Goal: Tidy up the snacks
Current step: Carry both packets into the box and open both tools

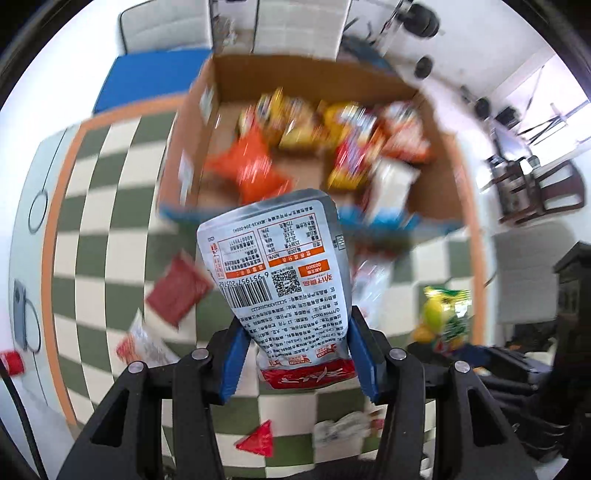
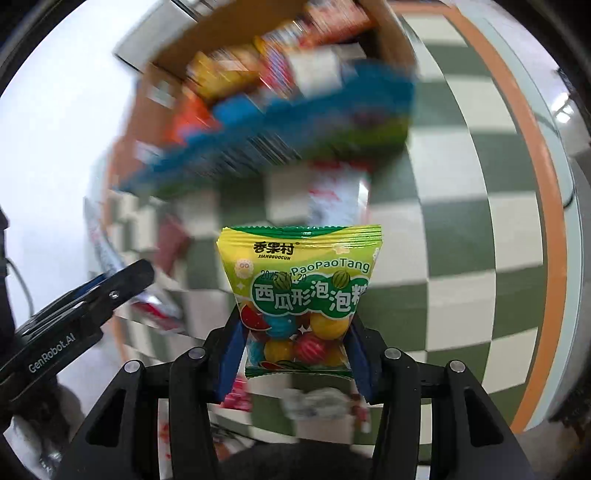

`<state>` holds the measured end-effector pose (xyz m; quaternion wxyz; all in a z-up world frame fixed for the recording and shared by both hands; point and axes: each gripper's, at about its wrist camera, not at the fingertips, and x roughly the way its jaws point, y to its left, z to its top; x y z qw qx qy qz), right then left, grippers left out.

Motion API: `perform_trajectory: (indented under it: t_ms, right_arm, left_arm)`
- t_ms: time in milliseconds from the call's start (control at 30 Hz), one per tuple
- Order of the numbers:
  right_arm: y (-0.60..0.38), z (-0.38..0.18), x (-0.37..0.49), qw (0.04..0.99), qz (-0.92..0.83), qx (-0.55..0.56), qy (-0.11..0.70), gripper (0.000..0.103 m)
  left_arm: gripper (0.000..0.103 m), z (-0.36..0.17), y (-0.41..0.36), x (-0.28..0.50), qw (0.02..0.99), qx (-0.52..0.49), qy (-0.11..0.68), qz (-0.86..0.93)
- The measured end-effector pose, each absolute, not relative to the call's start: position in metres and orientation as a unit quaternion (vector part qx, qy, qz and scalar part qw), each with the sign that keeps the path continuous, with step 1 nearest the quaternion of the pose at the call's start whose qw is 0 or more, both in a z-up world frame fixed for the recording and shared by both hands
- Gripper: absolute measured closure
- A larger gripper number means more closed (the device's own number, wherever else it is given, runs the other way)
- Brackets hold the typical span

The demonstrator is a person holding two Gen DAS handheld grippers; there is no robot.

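A lived-in home room: a green-and-white checkered cloth [image 1: 110, 206] covers the counter, white cushioned chairs [image 1: 166, 26] stand beyond the cardboard box [image 1: 310, 70], and a dark wooden chair [image 1: 535, 192] is off right.

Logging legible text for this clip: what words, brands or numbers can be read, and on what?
"XIANGGUOCUN", "PaoPaoTang", "2025 11 20": green-yellow candy bag in the right claw.
"GenRobot.AI": left claw body, right wrist view.
"6 951957": under the barcode on the silver pouch; its fine print is too small.
Box snacks: blurred.

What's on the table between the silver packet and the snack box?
Left wrist view: only bare checkered tablecloth shows between the silver packet and the cardboard box.
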<state>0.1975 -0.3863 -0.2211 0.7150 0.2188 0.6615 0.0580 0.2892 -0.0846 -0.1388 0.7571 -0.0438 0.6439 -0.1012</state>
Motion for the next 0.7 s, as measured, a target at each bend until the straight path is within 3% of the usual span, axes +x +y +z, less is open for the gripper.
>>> perform_trajectory:
  t_ms: [100, 267, 700]
  right_arm:
    - [-0.381, -0.186, 0.22, 0.729, 0.087, 0.23, 0.639, 0.05]
    - [-0.371, -0.161, 0.279, 0.76, 0.093, 0.194, 0.614, 0.05]
    - [-0.359, -0.23, 0.386, 0.73, 0.072, 0.178, 0.656, 0.05]
  left_arm:
    - [0.055, -0.112, -0.068, 0.329, 0.756, -0.066, 0.639, -0.124]
    - [0.055, -0.132, -0.069, 0.398, 0.735, -0.068, 0.664, -0.118]
    - [0.054, -0.222, -0.088, 0.465, 0.638, -0.081, 0.755, -0.125]
